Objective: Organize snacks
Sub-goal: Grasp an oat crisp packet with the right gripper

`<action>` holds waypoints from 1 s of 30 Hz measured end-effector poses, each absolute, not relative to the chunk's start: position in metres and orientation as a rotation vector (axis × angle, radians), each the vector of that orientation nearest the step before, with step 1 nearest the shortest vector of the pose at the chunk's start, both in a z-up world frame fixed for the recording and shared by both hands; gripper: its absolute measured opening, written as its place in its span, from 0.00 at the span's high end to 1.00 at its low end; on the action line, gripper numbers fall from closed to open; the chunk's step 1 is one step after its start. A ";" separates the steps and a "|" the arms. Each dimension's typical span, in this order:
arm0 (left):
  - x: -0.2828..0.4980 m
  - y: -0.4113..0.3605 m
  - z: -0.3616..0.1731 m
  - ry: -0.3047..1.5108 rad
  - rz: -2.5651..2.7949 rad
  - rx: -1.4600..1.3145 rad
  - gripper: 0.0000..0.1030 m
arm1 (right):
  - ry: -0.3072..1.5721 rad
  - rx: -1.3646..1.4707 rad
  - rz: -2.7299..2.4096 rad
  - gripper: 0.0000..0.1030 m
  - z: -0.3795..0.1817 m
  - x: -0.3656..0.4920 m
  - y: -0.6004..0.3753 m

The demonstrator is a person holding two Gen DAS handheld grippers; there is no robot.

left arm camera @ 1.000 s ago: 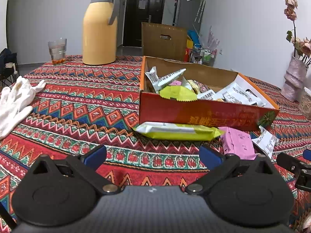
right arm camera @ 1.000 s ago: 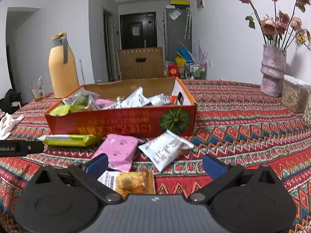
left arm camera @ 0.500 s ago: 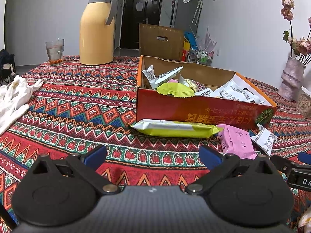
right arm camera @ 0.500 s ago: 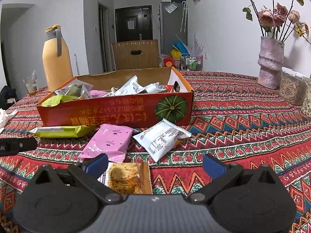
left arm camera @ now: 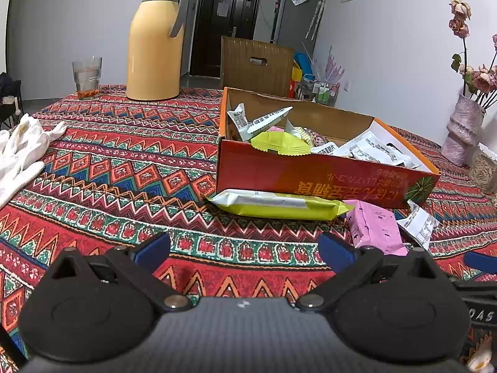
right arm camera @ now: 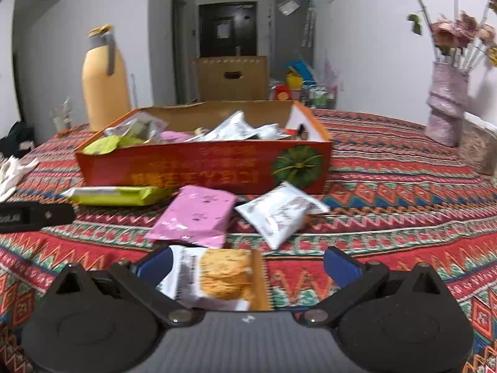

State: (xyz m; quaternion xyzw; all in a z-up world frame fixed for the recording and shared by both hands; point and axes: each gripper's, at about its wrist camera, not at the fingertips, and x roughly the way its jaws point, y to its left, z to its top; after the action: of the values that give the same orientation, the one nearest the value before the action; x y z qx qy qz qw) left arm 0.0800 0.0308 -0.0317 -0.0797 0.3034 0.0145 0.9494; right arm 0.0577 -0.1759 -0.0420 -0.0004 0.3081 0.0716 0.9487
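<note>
Sitting on the patterned bench point(left arm camera: 124, 168), the red snack box point(right arm camera: 202, 168) was already part-filled with packets, likely the collection point for the task. Four snacks lay loose on the cloth outside its front wall: a yellow-green packet point(left arm camera: 276, 203) just beside that wall, a pink packet point(right arm camera: 195, 217), a white packet point(right arm camera: 279, 214) and a cracker packet point(right arm camera: 223, 276) nearest the camera. Judged: sorting partly done, these four left to go in. Left tongs point(left arm camera: 243, 248) were wide apart, empty, hovering low over bare cloth and aimed at the yellow-green packet, well short of it. Right tongs point(right arm camera: 247, 264) were also wide apart, holding nothing; the cracker packet lay between the two pads, hard against or partly under the left pad point(right arm camera: 155, 262), with a clear gap to the right one. Contact with the left pad can't be confirmed. Likely next grab was the cracker packet; risk: a flat, slippery wrapper could slide instead of lifting. Thermos point(left arm camera: 153, 43), glass point(left arm camera: 87, 74), white gloves point(left arm camera: 21, 149) and flower vase point(right arm camera: 447, 105) stood well apart from the work area.
</note>
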 end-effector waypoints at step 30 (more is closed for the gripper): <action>0.080 0.034 -0.035 0.633 0.029 -0.185 0.00 | 0.692 -0.012 0.209 0.48 -0.053 0.065 -0.165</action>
State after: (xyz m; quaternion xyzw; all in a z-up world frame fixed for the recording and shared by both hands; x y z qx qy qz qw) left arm 0.0800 0.0341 -0.0345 -0.0908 0.3107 0.0143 0.9461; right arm 0.0648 -0.1650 -0.0529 -0.0059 0.3387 0.1023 0.9353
